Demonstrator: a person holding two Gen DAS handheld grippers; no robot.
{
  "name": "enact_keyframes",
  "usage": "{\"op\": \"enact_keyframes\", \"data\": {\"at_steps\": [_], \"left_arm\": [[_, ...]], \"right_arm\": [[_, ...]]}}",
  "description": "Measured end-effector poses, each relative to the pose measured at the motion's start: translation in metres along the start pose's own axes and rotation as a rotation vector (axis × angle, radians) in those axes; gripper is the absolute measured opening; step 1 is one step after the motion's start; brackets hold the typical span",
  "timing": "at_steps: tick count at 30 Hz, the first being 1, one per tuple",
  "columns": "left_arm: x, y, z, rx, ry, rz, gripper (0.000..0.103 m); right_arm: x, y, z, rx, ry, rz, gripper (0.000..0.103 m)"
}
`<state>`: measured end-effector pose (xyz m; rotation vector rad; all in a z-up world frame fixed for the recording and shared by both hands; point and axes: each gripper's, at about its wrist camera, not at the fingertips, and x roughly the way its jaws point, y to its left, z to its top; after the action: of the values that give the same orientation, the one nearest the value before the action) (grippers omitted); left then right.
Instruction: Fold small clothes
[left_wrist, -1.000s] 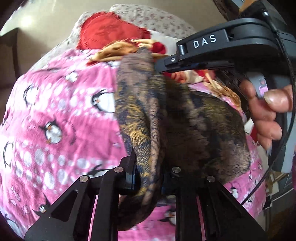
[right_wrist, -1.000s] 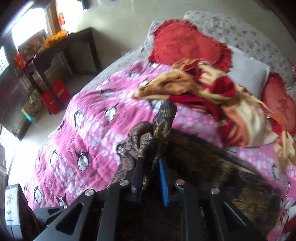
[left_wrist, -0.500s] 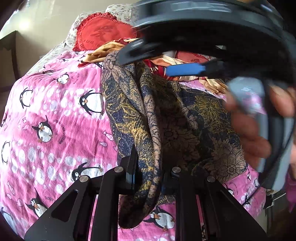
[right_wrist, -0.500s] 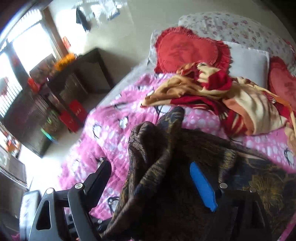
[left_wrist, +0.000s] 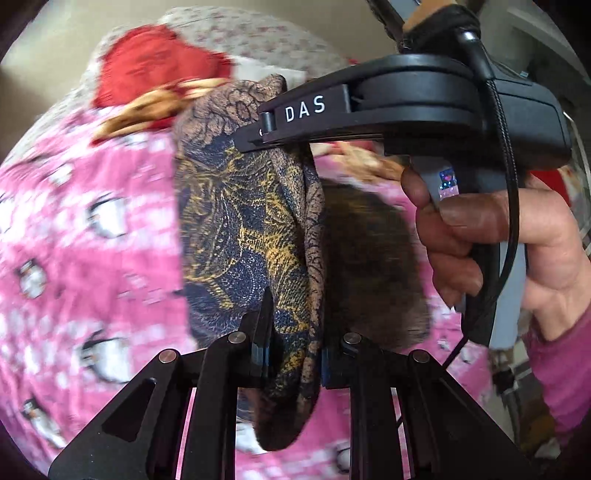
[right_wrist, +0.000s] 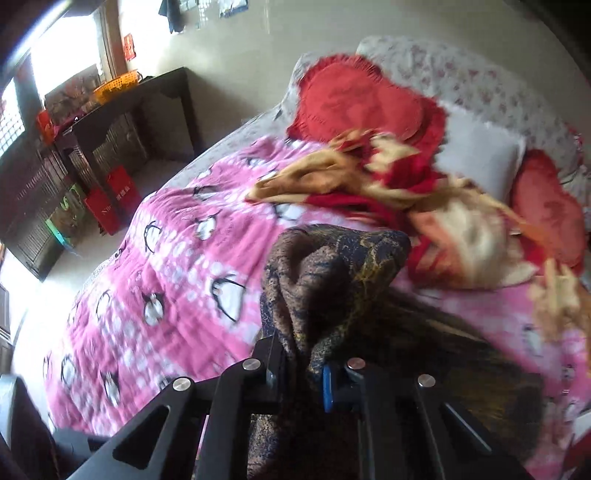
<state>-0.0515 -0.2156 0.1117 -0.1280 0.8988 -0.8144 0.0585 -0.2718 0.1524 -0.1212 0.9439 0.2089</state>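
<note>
Both tools are up off the pink penguin-print bedspread with the dark brown-and-gold patterned garment strung between them. The left gripper is clamped narrow on a bunched edge; the right gripper pinches another bunch of the same cloth, seen from the left camera biting its upper end. Most of the garment hangs above the bedspread, its far part trailing down onto it. This looks like the lift-and-spread stage, no fold laid yet. Next call: draw the two grips apart, then lower the garment flat on the bedspread, short of the heaped red-and-cream cloth.
</note>
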Motion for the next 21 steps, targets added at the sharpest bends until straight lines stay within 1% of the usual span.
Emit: {"op": "enact_keyframes", "data": {"at_steps": [1, 4, 6, 9, 12, 13, 15, 17, 18, 19, 20, 21], "left_arm": [[0.003, -0.009, 0.001, 0.014, 0.002, -0.014, 0.017], [0.021, -0.051, 0.006, 0.078, 0.023, -0.062, 0.017], [0.036, -0.078, 0.005, 0.116, 0.042, -0.086, 0.017], [0.058, -0.108, 0.002, 0.165, 0.068, -0.101, 0.017], [0.083, -0.126, -0.006, 0.178, 0.123, -0.122, 0.017], [0.091, -0.131, -0.009, 0.176, 0.153, -0.122, 0.017], [0.096, -0.130, -0.013, 0.162, 0.192, -0.117, 0.017], [0.088, -0.123, -0.013, 0.145, 0.228, -0.127, 0.017], [0.076, -0.117, -0.012, 0.151, 0.220, -0.122, 0.017], [0.067, -0.111, -0.010, 0.158, 0.208, -0.116, 0.018], [0.052, -0.102, -0.009, 0.175, 0.188, -0.088, 0.023], [0.041, -0.093, -0.008, 0.185, 0.172, -0.053, 0.031]], "right_arm": [[-0.013, -0.012, -0.004, -0.001, -0.006, -0.015, 0.012], [-0.045, -0.051, -0.022, 0.013, -0.015, -0.074, 0.012], [-0.058, -0.080, -0.036, 0.043, -0.011, -0.104, 0.012], [-0.069, -0.121, -0.060, 0.104, -0.002, -0.148, 0.012], [-0.065, -0.153, -0.080, 0.165, 0.014, -0.194, 0.012], [-0.060, -0.163, -0.088, 0.189, 0.024, -0.213, 0.012], [-0.045, -0.180, -0.100, 0.233, 0.045, -0.246, 0.012], [-0.031, -0.192, -0.111, 0.273, 0.046, -0.265, 0.013], [-0.028, -0.198, -0.117, 0.294, 0.047, -0.256, 0.022], [-0.030, -0.201, -0.119, 0.312, 0.042, -0.260, 0.040], [-0.036, -0.203, -0.122, 0.333, 0.030, -0.278, 0.044], [-0.047, -0.205, -0.125, 0.352, 0.008, -0.289, 0.046]]}}
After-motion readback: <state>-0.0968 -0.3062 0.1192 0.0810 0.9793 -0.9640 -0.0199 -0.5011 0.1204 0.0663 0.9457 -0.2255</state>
